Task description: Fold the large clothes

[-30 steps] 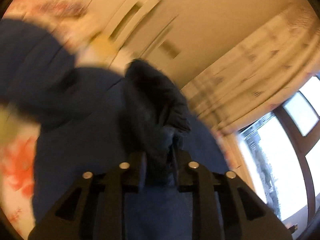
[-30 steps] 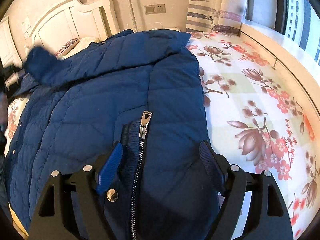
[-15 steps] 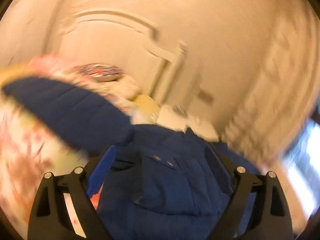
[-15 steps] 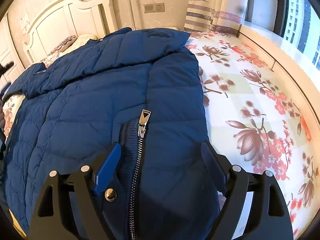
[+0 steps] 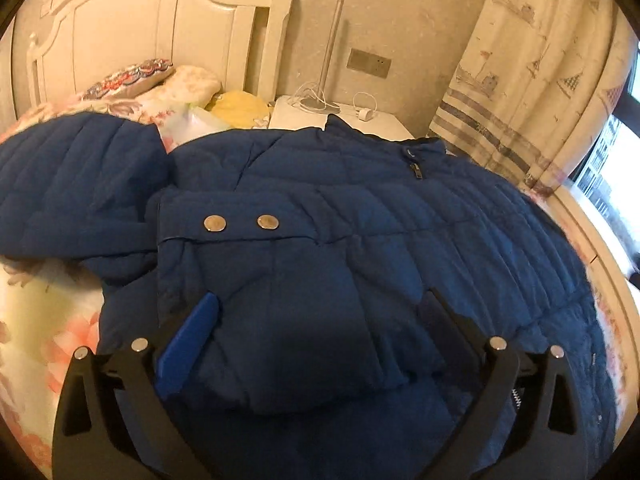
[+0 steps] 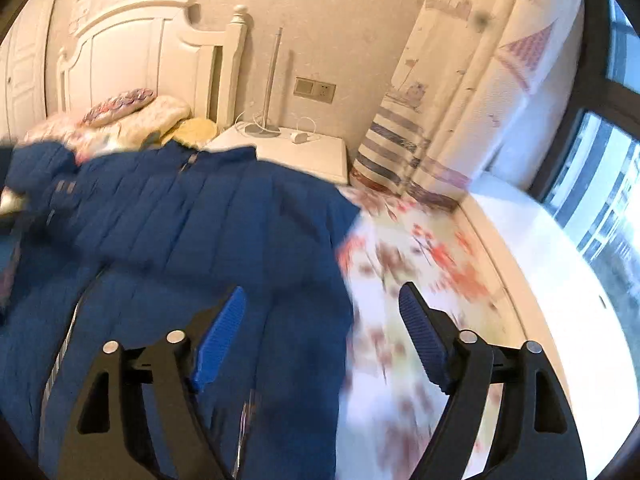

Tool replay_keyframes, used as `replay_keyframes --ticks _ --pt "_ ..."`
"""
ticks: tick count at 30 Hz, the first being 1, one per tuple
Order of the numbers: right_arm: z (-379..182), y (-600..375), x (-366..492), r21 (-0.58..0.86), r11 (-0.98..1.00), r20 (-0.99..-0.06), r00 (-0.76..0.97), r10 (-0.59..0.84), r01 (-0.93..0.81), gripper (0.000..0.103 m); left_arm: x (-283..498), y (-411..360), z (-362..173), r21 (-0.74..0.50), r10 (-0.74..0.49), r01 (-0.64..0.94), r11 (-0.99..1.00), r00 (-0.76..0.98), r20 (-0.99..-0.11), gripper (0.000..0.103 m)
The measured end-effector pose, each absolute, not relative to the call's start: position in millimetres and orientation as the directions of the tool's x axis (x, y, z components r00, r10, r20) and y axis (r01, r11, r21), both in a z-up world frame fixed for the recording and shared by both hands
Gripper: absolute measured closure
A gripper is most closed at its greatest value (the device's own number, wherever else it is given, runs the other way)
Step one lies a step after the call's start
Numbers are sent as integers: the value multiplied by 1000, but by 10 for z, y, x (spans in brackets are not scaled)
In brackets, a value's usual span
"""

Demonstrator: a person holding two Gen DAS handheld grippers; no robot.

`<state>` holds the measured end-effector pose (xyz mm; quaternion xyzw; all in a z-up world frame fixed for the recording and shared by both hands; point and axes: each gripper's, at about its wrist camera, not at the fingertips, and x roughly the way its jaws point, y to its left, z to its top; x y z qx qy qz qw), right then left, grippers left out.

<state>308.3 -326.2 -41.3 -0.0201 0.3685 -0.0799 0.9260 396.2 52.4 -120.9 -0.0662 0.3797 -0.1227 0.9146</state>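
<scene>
Blue puffer jacket (image 5: 360, 240) is spread on the floral bedsheet (image 6: 420, 280), left gripper (image 5: 320, 312) spread wide over its snap-button sleeve cuff (image 5: 240, 224), right gripper (image 6: 320, 320) gaping empty at the jacket's 3 o'clock edge, nightstand (image 6: 304, 152) at 12.

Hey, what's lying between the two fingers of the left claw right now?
In the left wrist view, the open left claw has a folded-over sleeve of the blue puffer jacket lying between its fingers, ungripped.

Right gripper (image 6: 322, 312): jaws wide apart, nothing between them
Jacket (image 6: 180, 220): blue, quilted, spread on the floral bedsheet (image 6: 420, 280)
Nightstand (image 6: 304, 152): white, just behind the jacket
Picture: blurred
</scene>
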Motion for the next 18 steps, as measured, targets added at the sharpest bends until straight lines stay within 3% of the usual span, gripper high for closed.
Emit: replay_keyframes --ticks 4,5,6,7,10,13,16,18 --pt "-741 -3411 3797 18 988 -766 637 -87 155 33 3996 566 -1223 -264 -310 175 948 681 -663 3" --pt "-871 -3397 3930 11 986 -785 613 -93 164 33 3989 583 -1222 -275 -319 176 945 682 -658 3" --pt "-1050 -3370 4055 -90 978 -816 548 -181 189 33 3978 606 -1217 -287 -328 177 941 683 -653 3" --pt "-1179 -3377 4100 -160 965 -832 498 -244 207 23 3982 615 -1214 -297 -335 178 938 683 -649 3" --pt "-1284 -3559 4023 -85 957 -844 490 -216 276 18 3981 672 -1216 -345 -369 181 921 684 -629 3" --pt "-1039 -3522 3990 -101 948 -787 558 -263 303 23 3979 715 -1226 -376 -390 180 909 686 -614 3" --pt "-803 -3403 4127 -29 973 -726 664 -179 230 24 3975 710 -1224 -382 -390 176 907 689 -610 3" --pt "-823 -3248 4420 3 991 -743 664 -90 137 24 3977 711 -1229 -385 -392 175 906 688 -611 3"
